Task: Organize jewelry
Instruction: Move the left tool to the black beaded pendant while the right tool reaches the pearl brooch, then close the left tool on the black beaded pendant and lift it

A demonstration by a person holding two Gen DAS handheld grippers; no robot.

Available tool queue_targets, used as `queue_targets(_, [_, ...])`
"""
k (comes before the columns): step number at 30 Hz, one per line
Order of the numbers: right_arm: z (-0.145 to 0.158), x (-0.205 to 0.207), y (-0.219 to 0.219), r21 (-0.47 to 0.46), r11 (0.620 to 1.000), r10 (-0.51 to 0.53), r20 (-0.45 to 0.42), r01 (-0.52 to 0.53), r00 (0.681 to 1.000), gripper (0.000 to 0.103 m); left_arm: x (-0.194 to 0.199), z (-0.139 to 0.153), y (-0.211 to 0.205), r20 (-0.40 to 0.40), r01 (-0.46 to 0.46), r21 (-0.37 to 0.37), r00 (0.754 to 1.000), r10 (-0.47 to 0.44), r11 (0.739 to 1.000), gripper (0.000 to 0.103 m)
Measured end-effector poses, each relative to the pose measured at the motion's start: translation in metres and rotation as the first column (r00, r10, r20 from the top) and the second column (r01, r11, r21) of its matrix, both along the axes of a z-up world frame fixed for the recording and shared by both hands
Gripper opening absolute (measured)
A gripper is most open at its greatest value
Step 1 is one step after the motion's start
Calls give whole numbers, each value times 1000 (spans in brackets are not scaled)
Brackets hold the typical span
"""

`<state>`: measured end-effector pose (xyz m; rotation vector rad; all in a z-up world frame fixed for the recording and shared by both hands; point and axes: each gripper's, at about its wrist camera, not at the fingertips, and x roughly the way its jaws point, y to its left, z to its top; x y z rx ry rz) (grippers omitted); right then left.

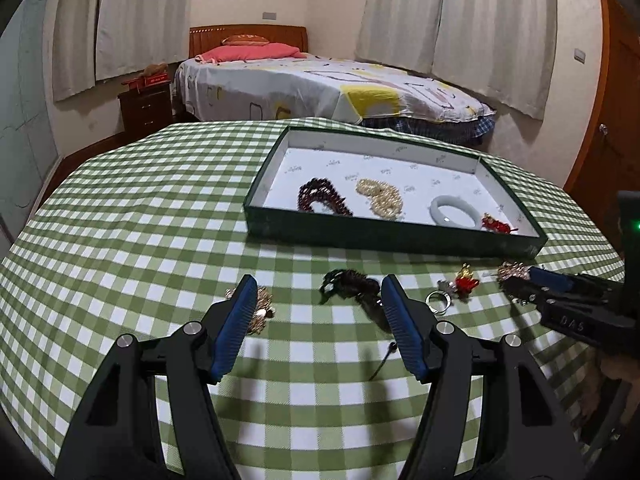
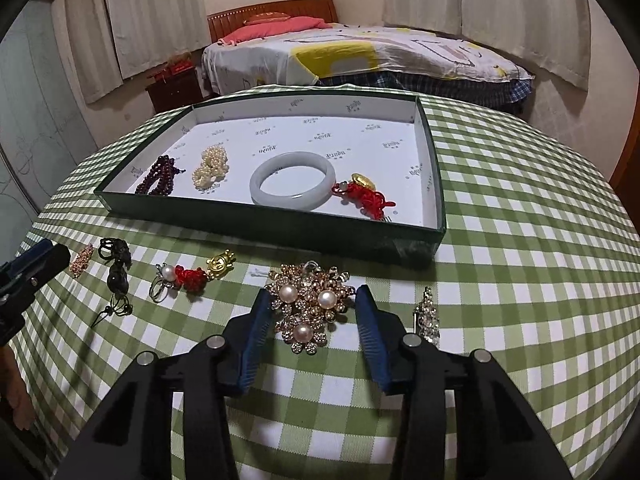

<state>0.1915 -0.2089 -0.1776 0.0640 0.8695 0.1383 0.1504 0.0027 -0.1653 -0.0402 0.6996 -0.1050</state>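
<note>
A dark green tray [image 1: 360,240] [image 2: 280,228] holds a dark red bead strand [image 1: 320,196] [image 2: 158,176], a pearl strand [image 1: 380,196] [image 2: 210,166], a pale jade bangle [image 1: 454,210] [image 2: 292,180] and a red knot charm [image 1: 496,224] [image 2: 362,194]. My right gripper [image 2: 314,308] is open, its fingers on either side of a gold pearl brooch [image 2: 310,304] lying on the cloth. My left gripper [image 1: 320,296] is open above a dark cord pendant [image 1: 352,286] [image 2: 118,266]. A ring [image 1: 438,300] [image 2: 162,284] and a red-gold charm [image 1: 466,282] [image 2: 204,274] lie between them.
A gold rhinestone piece [image 1: 262,308] [image 2: 82,260] lies by my left gripper's left finger. A crystal clip [image 2: 428,316] lies right of the brooch. The round table has a green checked cloth [image 1: 140,220] [image 2: 520,240]. A bed [image 1: 320,80] stands behind.
</note>
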Motion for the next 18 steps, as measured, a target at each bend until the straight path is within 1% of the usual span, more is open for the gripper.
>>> queue_targets(11, [1,-3,-1,16,1000,7,2,-7,1000,44,4,-10,21,-40,-54,3,998,54,999,63])
queue_targets(18, [3,-4,-2,26,1000,1,13,-1,1000,44,5,-10,15,-44,-35,3,998,35,999,61])
